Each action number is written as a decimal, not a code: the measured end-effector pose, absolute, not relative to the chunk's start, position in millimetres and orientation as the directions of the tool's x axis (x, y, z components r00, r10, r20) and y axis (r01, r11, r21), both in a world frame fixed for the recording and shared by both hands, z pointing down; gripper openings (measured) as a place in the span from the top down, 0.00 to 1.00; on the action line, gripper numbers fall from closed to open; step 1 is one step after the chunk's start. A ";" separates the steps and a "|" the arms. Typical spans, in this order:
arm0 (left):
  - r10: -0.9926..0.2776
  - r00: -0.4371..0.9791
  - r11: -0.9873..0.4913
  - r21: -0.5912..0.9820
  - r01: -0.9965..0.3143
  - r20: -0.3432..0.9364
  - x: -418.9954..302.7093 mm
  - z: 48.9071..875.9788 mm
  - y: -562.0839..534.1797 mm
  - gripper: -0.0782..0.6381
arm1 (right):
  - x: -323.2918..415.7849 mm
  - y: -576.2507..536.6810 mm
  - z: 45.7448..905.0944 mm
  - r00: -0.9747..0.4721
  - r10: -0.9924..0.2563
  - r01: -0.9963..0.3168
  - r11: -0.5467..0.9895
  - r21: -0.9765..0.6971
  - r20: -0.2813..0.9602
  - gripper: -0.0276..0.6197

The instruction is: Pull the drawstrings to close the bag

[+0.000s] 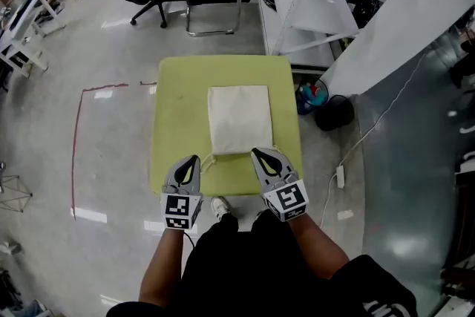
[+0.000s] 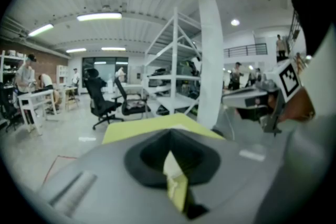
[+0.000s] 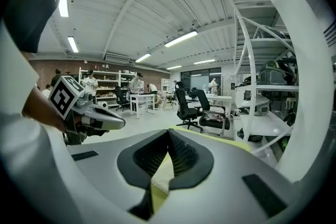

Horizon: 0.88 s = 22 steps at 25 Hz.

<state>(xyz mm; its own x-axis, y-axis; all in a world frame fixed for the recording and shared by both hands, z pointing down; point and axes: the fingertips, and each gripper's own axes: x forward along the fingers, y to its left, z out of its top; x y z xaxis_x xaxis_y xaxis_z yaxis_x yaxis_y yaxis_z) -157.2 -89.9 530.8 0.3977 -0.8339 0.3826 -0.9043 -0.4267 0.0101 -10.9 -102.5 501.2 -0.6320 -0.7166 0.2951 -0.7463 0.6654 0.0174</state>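
Now: bag (image 1: pixel 239 119) flat on table (image 1: pixel 178 108); left gripper (image 1: pixel 195 158), right gripper (image 1: pixel 254 152) closed.

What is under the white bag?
The cream bag lies flat on a yellow-green table, which shows all around it. The patch right beneath the bag is covered, so anything there is hidden.

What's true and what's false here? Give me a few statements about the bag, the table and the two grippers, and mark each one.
1. The bag lies flat on the yellow-green table. True.
2. The left gripper is wide open. False: its jaws are together.
3. The right gripper is at the bag's near edge, on the person's side. True.
4. Both grippers are at the bag's far end. False: both are at the near end, one toward each corner.
5. The bag is bright red. False: it is cream.
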 end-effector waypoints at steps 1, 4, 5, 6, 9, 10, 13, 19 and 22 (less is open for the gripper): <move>-0.826 0.406 -0.437 0.009 -0.899 0.391 -157.0 535.0 -93.0 0.88 | -8.5 -104.3 503.7 -0.620 -0.725 -0.756 0.654 0.017 0.300 0.95; -0.804 0.422 -0.459 0.014 -0.888 0.419 -153.0 550.7 -99.8 0.88 | -0.2 -108.9 513.2 -0.599 -0.738 -0.775 0.632 0.009 0.311 0.95; -0.796 0.426 -0.465 0.017 -0.885 0.430 -150.7 556.6 -101.8 0.88 | 3.0 -110.1 518.2 -0.593 -0.740 -0.779 0.627 0.005 0.318 0.95; -0.788 0.430 -0.471 0.017 -0.882 0.441 -148.4 562.4 -103.8 0.88 | 6.0 -111.1 523.8 -0.588 -0.740 -0.783 0.622 0.000 0.326 0.95; -0.760 0.436 -0.493 0.009 -0.870 0.482 -142.7 575.9 -110.6 0.88 | 11.7 -114.8 540.0 -0.582 -0.732 -0.786 0.618 -0.014 0.353 0.95; -0.752 0.434 -0.496 0.007 -0.868 0.496 -141.6 579.9 -112.4 0.88 | 13.7 -116.2 544.9 -0.581 -0.729 -0.786 0.618 -0.019 0.363 0.95; -0.738 0.422 -0.491 0.010 -0.871 0.526 -139.0 594.1 -116.2 0.88 | 26.0 -117.3 563.2 -0.572 -0.717 -0.792 0.609 -0.041 0.398 0.95; -0.717 0.402 -0.466 0.037 -0.884 0.570 -139.1 628.0 -112.2 0.88 | 52.6 -109.3 603.1 -0.541 -0.694 -0.808 0.586 -0.063 0.476 0.95; -0.692 0.397 -0.478 0.030 -0.878 0.604 -138.7 648.8 -103.6 0.88 | 60.1 -108.3 617.6 -0.521 -0.699 -0.827 0.555 -0.089 0.490 0.95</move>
<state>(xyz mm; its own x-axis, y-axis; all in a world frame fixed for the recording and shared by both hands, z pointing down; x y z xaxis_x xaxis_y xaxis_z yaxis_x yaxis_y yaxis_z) -138.7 -103.6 648.8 0.3966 -0.6917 0.6036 -0.8780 -0.4777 0.0296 60.1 -108.3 617.6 -0.5213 -0.6987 0.4899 -0.8272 0.5549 -0.0888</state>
